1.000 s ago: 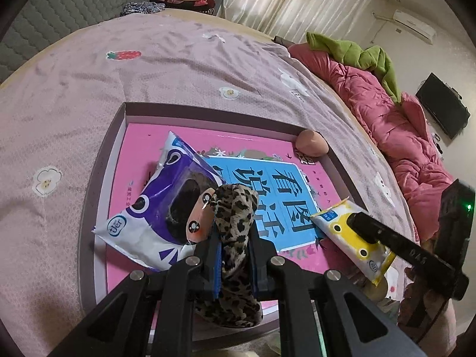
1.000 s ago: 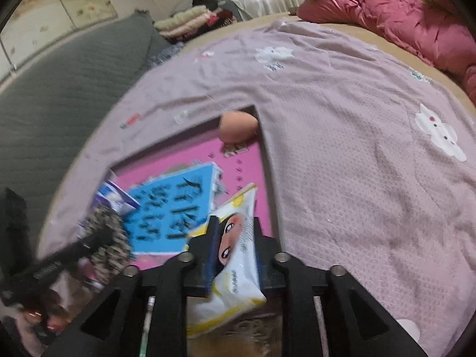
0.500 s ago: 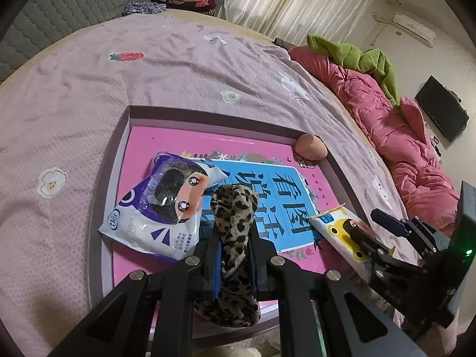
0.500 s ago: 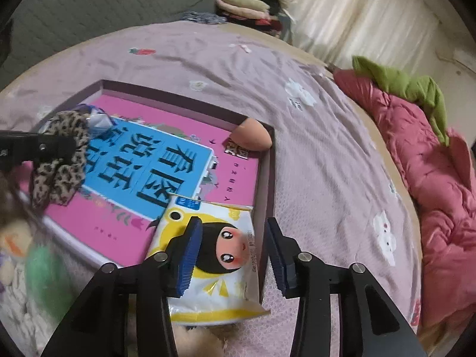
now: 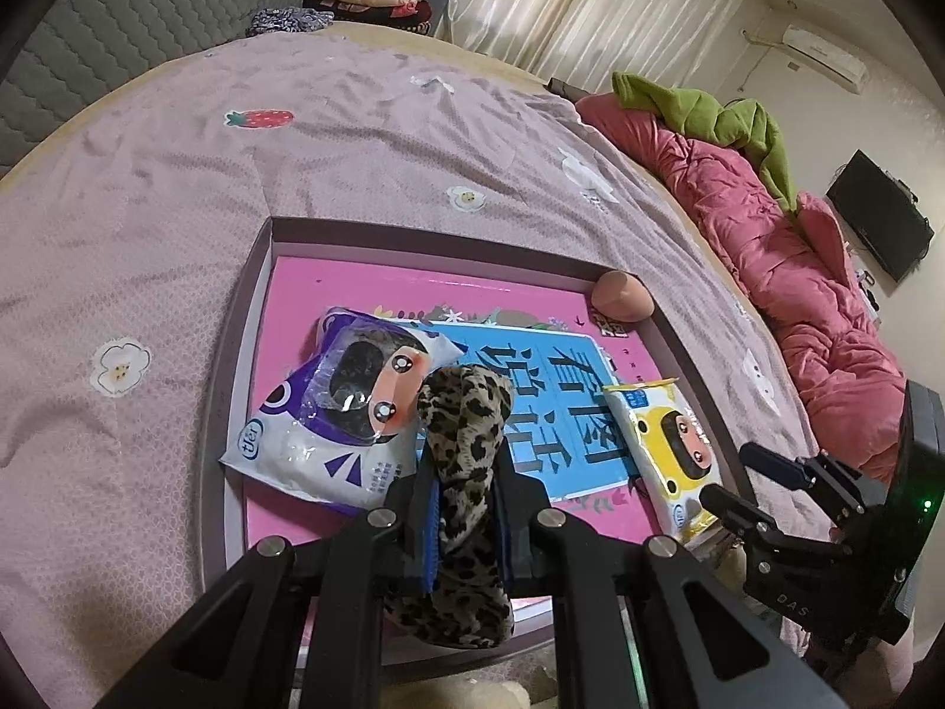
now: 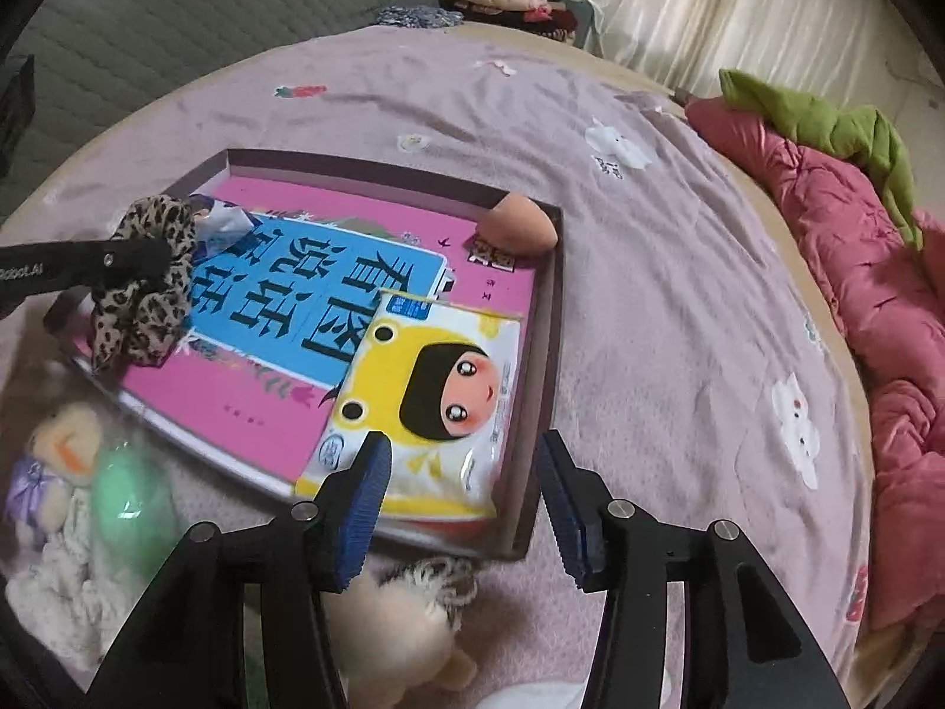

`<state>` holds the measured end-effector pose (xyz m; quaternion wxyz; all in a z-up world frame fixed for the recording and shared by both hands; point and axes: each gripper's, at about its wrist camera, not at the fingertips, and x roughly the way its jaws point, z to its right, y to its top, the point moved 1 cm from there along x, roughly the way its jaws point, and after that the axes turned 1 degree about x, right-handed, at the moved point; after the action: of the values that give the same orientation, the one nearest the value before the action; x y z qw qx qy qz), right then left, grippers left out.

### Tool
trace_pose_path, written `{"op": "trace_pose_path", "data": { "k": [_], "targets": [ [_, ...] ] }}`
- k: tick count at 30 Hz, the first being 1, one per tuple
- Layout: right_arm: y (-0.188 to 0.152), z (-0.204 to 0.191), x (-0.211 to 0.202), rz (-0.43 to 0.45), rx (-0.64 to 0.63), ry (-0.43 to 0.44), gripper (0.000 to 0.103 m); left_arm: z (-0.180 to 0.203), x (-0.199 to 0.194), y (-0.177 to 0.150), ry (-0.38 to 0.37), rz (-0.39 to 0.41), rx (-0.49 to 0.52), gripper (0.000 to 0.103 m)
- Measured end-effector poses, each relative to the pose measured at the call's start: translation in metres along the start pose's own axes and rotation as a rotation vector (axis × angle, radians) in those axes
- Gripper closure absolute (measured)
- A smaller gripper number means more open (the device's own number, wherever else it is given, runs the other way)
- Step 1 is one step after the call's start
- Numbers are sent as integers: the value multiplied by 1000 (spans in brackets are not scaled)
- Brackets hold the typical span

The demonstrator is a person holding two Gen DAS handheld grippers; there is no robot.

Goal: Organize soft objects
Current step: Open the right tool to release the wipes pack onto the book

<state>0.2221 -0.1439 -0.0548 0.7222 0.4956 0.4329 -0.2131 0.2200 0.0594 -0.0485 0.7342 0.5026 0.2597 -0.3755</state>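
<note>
A bed point(image 5: 354, 136) covered in a mauve sheet printed with small flowers, bunnies and a strawberry carries everything. A shallow purple-walled box lid point(image 5: 413, 239) lies flat on it. A rumpled pink quilt point(image 5: 815, 272) with a green garment point(image 5: 709, 112) on top runs along the right side. At the near edge lie plush toys point(image 6: 407, 620) (blurred, so their kinds cannot be told) and a green ball point(image 6: 127, 502).
</note>
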Motion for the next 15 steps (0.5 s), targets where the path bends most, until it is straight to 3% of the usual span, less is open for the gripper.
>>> {"op": "trace_pose_path", "data": {
  "k": [3, 8, 10, 12, 15],
  "targets": [
    [1, -6, 7, -23, -24, 1, 47, -2, 3, 0, 6, 1, -5, 89],
    [0, 9, 9, -18, 100, 88, 47, -3, 8, 2, 9, 21, -2, 88],
    [1, 11, 7, -8, 122, 105, 47, -3, 6, 4, 3, 38, -6, 84],
    [2, 11, 5, 2, 119, 100, 47, -1, 5, 5, -20, 43, -4, 71],
    [4, 9, 0, 27, 105, 82, 47, 5, 3, 4, -21, 48, 30, 60]
  ]
}}
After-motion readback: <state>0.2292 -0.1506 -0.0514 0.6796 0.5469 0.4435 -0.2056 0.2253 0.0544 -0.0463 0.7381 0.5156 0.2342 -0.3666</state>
